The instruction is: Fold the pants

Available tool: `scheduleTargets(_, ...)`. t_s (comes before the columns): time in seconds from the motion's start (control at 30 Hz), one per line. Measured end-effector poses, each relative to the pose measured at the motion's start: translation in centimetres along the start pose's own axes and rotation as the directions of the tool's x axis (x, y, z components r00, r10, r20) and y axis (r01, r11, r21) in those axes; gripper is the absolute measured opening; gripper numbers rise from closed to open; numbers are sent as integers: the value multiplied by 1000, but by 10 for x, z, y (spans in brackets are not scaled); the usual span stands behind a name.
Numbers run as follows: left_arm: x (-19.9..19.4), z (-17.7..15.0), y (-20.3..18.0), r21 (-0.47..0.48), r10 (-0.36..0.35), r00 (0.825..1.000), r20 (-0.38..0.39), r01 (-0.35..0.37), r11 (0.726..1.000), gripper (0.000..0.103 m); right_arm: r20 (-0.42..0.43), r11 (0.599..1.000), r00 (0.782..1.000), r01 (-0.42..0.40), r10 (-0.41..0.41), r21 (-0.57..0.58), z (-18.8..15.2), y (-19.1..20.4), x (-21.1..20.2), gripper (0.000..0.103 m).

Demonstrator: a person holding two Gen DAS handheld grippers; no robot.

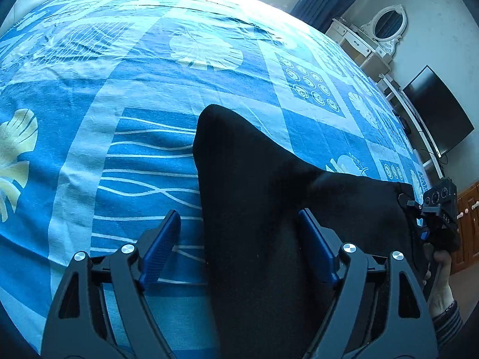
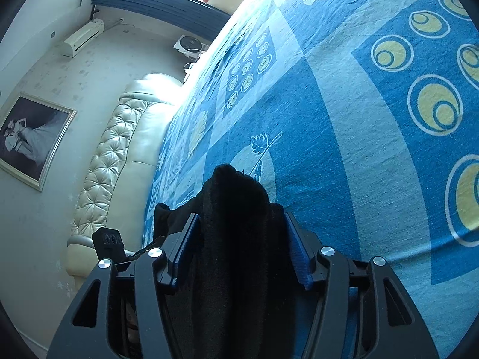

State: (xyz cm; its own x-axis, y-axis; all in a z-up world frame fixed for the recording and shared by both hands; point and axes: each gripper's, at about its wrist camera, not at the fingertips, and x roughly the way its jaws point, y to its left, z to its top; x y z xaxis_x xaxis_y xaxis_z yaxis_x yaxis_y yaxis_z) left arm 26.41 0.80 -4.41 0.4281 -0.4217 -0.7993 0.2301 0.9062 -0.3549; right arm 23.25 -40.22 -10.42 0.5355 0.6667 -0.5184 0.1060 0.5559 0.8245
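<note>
Pants (image 1: 254, 194) are held up over the bed (image 1: 134, 95), pinched in the right gripper (image 2: 242, 245). The left gripper (image 1: 236, 239) is spread wide around them, so the cloth could slip and sag.

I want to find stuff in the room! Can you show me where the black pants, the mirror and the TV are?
black pants (image 1: 248, 197), left wrist view, on the middle of the dark cloth.
mirror (image 1: 388, 24), left wrist view, on the oval glass.
TV (image 1: 437, 116), left wrist view, on the dark screen.
</note>
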Motion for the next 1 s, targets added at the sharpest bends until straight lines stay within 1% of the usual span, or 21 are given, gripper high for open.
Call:
scheduleTargets(0.07, -11, -11, -4, 16, 4, 1000, 8, -4, 1000, 85, -3, 1000, 1000, -1, 1, -17, -5, 2, -6, 65)
scheduleTargets(0.27, -40, -49, -16, 41, 39, 999, 32, -40, 998, 89, 3, 999, 1000, -8, 8, -34, -34, 2, -29, 67)
scheduleTargets(0.37, -50, -66, -19, 38, 25, 999, 30, -26, 999, 90, 13, 999, 1000, -29, 29, -19, -46, 0, -39, 69)
scheduleTargets(0.5, -57, -83, -22, 48, 10, 1000, 17, -10, 999, 90, 6, 999, 999, -35, 35, -18, -60, 1, -46, 70)
scheduleTargets(0.67, -58, -94, -20, 20, -25, 1000, 5, 25, 999, 90, 5, 999, 999, -34, 34, -15, -70, 3, -48, 71)
scheduleTargets(1.0, -55, -99, -13, -5, -49, 999, 7, 49, 999, 91, -7, 1000, 1000, -6, 6, -19, -74, 10, -42, 72)
